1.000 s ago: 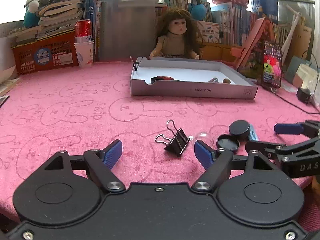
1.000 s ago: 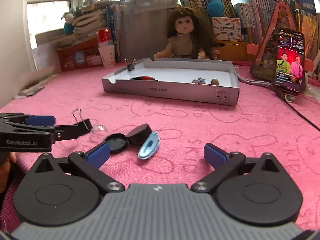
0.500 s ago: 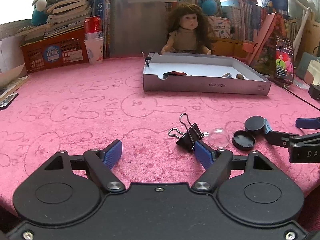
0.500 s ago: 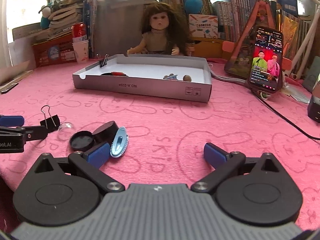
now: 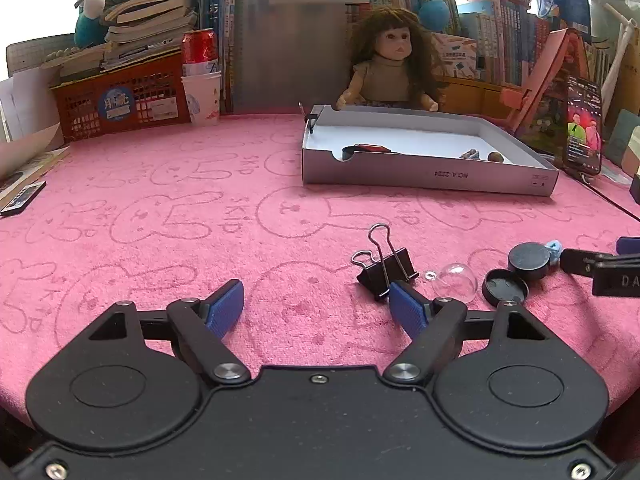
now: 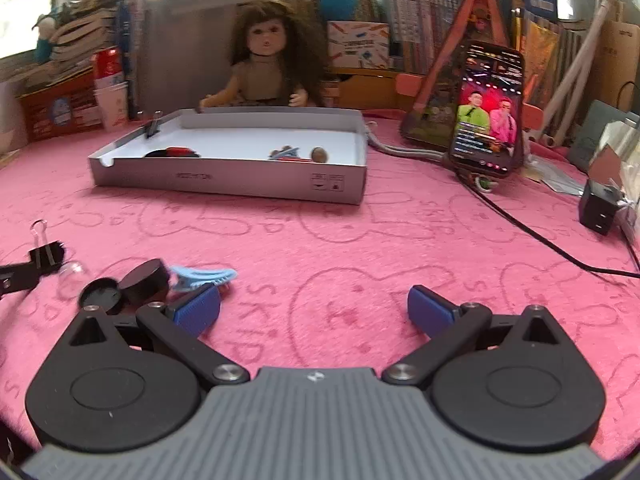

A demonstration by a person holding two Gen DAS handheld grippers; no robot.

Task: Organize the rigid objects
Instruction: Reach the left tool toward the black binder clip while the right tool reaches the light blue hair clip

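Observation:
On the pink cloth lie a black binder clip point(image 5: 386, 268), a clear dome point(image 5: 456, 280), a black lid point(image 5: 505, 286), a black round case point(image 5: 529, 261) and a light blue hair clip point(image 6: 200, 277). My left gripper point(image 5: 318, 310) is open and empty, its right fingertip just in front of the binder clip. My right gripper point(image 6: 314, 310) is open and empty, its left fingertip beside the hair clip and the black case point(image 6: 146, 282). The grey box tray point(image 5: 424, 178) holds several small items; it also shows in the right wrist view point(image 6: 240, 182).
A doll point(image 5: 394, 68) sits behind the tray. A phone point(image 6: 486, 108) on a stand plays video at the right, with a cable point(image 6: 532, 232) and a black charger point(image 6: 600, 208). A red basket point(image 5: 120, 100), cups and books stand at the back left.
Both grippers have shifted to the left, so the small objects now sit further right in the left view and the hair clip lies at the right gripper's left fingertip.

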